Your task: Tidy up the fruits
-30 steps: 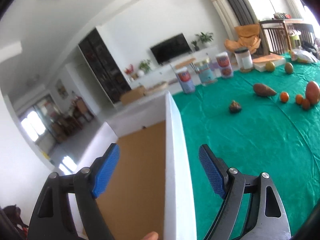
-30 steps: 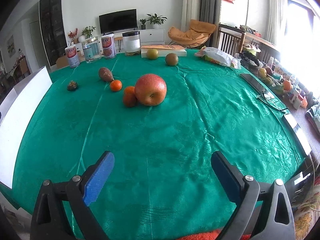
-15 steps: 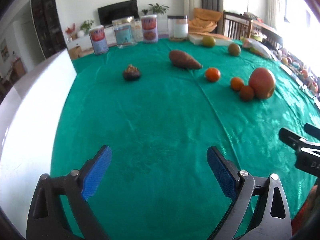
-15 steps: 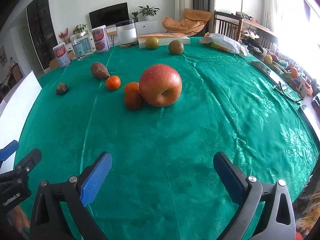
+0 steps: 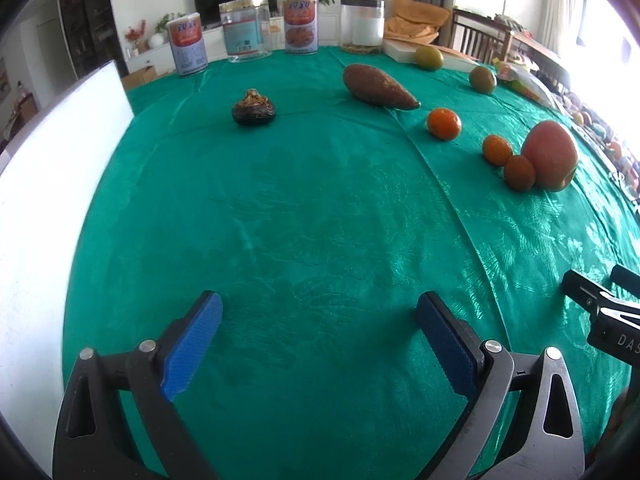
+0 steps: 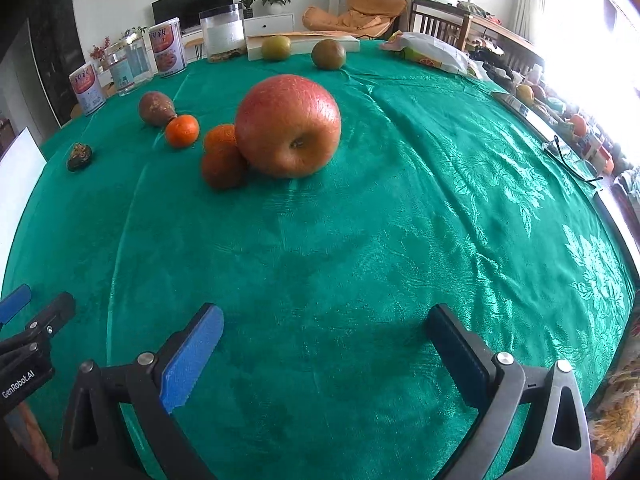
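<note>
A large red apple (image 6: 288,126) lies on the green tablecloth (image 6: 360,260) with two oranges (image 6: 222,162) touching its left side. A third orange (image 6: 182,131), a brown sweet potato (image 6: 156,109) and a dark mangosteen (image 6: 79,157) lie further left. Two green-brown round fruits (image 6: 328,54) sit at the back. My right gripper (image 6: 324,340) is open and empty, short of the apple. My left gripper (image 5: 318,334) is open and empty over bare cloth; the same mangosteen (image 5: 253,108), sweet potato (image 5: 376,87) and apple (image 5: 550,156) lie ahead of it.
A white box wall (image 5: 48,184) stands along the table's left edge. Cans and jars (image 5: 244,30) line the back edge beside a flat white box (image 6: 304,42). A snack bag (image 6: 432,52) and glasses (image 6: 572,158) lie at the right edge.
My left gripper has swung right from over the white box to face the table and fruit. My right gripper has moved closer to the apple. Both stay open.
</note>
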`<state>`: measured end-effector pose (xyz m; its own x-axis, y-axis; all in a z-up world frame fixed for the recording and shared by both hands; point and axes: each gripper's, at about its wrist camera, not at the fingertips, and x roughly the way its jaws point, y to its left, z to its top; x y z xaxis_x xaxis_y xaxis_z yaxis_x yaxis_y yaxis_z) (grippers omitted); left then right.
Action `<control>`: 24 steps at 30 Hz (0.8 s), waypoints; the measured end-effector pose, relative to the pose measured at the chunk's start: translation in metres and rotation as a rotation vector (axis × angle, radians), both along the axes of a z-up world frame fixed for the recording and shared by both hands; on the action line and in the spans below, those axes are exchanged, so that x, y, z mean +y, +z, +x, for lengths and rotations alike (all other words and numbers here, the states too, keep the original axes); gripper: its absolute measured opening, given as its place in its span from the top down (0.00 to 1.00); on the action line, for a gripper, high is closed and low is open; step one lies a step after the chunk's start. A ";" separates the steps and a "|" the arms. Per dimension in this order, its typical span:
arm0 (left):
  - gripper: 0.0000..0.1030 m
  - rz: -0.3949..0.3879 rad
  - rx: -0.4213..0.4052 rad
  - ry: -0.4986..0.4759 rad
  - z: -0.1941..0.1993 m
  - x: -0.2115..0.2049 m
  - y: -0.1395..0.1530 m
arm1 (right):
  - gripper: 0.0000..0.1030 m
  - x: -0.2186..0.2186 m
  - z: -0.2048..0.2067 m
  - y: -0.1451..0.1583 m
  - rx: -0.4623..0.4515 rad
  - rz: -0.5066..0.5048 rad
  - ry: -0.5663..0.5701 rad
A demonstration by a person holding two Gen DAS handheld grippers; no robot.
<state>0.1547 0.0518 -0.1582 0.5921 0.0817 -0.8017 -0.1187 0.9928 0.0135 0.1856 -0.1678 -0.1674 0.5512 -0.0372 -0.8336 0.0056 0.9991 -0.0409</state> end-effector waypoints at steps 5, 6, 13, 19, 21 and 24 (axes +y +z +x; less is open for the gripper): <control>0.03 -0.002 0.000 0.000 0.000 0.000 0.000 | 0.00 -0.005 0.002 -0.002 0.015 0.033 -0.005; 0.03 -0.002 0.000 0.001 0.000 0.000 0.000 | 0.00 -0.005 0.002 -0.002 0.015 0.030 -0.003; 0.03 -0.002 0.000 0.001 0.000 0.000 0.000 | 0.00 -0.004 0.002 -0.001 0.015 0.029 -0.003; 0.03 -0.002 0.000 0.001 0.000 0.000 0.000 | 0.00 -0.004 0.002 -0.002 0.015 0.029 -0.002; 0.03 -0.002 0.000 0.001 0.000 0.000 0.000 | 0.00 -0.004 0.002 -0.002 0.015 0.029 -0.002; 0.03 -0.002 0.000 0.001 0.000 0.000 0.000 | 0.00 -0.004 0.002 -0.001 0.015 0.029 -0.002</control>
<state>0.1548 0.0522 -0.1587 0.5919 0.0805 -0.8020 -0.1193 0.9928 0.0117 0.1873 -0.1721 -0.1687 0.5382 -0.0137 -0.8427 0.0072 0.9999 -0.0117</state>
